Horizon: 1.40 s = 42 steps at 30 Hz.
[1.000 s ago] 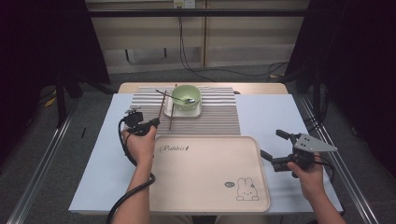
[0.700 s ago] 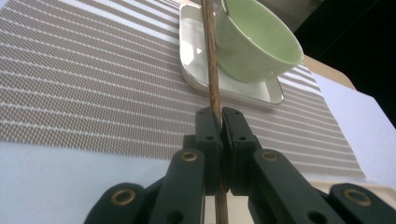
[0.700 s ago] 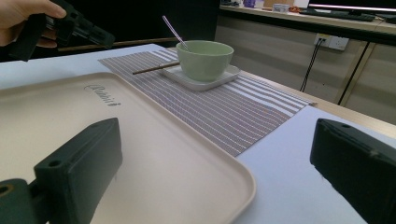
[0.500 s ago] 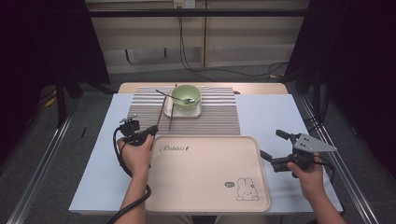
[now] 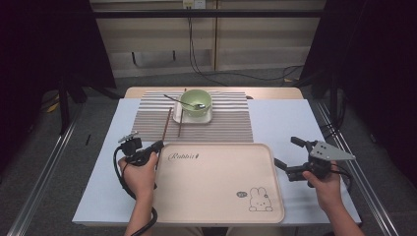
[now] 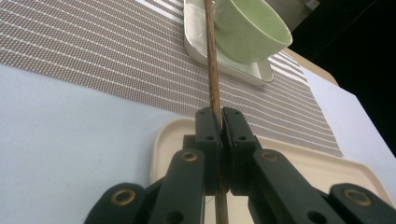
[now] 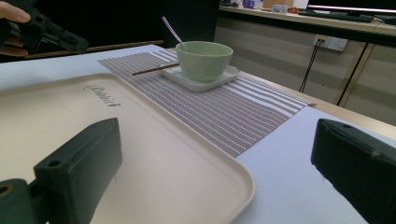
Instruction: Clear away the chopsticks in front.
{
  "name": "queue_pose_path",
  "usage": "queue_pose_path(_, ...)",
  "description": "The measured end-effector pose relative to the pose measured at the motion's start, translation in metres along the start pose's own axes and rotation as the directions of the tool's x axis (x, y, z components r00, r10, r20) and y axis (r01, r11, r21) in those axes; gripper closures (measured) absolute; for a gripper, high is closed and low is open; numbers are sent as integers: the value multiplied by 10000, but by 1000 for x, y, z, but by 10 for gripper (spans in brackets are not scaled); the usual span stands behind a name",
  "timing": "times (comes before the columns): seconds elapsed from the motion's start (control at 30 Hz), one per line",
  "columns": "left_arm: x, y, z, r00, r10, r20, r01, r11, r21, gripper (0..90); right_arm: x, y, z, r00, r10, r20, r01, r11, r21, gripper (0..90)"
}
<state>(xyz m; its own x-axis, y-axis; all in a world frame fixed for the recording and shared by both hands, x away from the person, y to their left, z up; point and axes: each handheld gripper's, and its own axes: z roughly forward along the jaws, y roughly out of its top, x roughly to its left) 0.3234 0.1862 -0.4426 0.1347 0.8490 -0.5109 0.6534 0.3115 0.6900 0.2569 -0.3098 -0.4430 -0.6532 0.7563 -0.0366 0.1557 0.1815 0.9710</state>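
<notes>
So the left hand-held gripper (image 6: 219,116) was clamped tight on one wooden chopstick (image 6: 212,70), pinching it near its lower end right over the far left corner of the beige tray (image 5: 216,196). The stick ran from the jaws out over the striped placemat (image 5: 226,123) toward the white saucer (image 5: 209,117) under the green bowl (image 5: 195,102). A second chopstick (image 5: 180,120) lay on the mat beside the saucer, and a metal spoon (image 5: 184,102) sat in the bowl.

Looked to me like the step in hand was carrying that first chopstick onto the tray. Next move would call for bringing it down flat on the tray floor and only then easing the jaws apart, so it wouldn't roll off.

The right hand-held gripper (image 5: 294,156) was spread wide with nothing in it, hovering at the tray's right edge above the blue surface (image 5: 290,123).
</notes>
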Motion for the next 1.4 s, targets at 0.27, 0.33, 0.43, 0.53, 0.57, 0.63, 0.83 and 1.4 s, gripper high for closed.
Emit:
queue_pose_path(0.27,-5,-7,-9,9999,94,141,-92,9999,-143,863,0,0,0,10000,-56,-26,56,10000,-56,15)
queue_pose_path(0.33,-7,-10,-11,9995,193,230,-190,9998,-114,864,0,0,0,10000,-21,-4,21,10000,-58,15)
queue_pose_path(0.43,-8,-13,-16,9993,247,270,-244,9996,-127,863,0,0,0,10000,-27,-30,27,10000,-34,14)
queue_pose_path(0.53,-10,-17,-21,9991,318,267,-315,9994,-114,864,0,0,0,9999,-57,-106,57,10000,7,13)
queue_pose_path(0.57,-11,-20,-23,9990,316,326,-312,9995,-112,864,0,0,0,10000,-64,-72,64,10000,-23,12)
queue_pose_path(0.63,-12,-25,-27,9991,259,343,-254,9995,-160,863,0,0,0,9999,1,119,0,10000,-76,12)
queue_pose_path(0.83,-15,-31,-35,9988,316,368,-307,9992,-247,863,0,0,-1,9998,-86,162,88,9998,-162,12)
queue_pose_path(1.4,-11,-55,-53,9999,74,82,-71,9992,-401,863,1,1,-1,9997,-74,234,78,9998,-172,12)
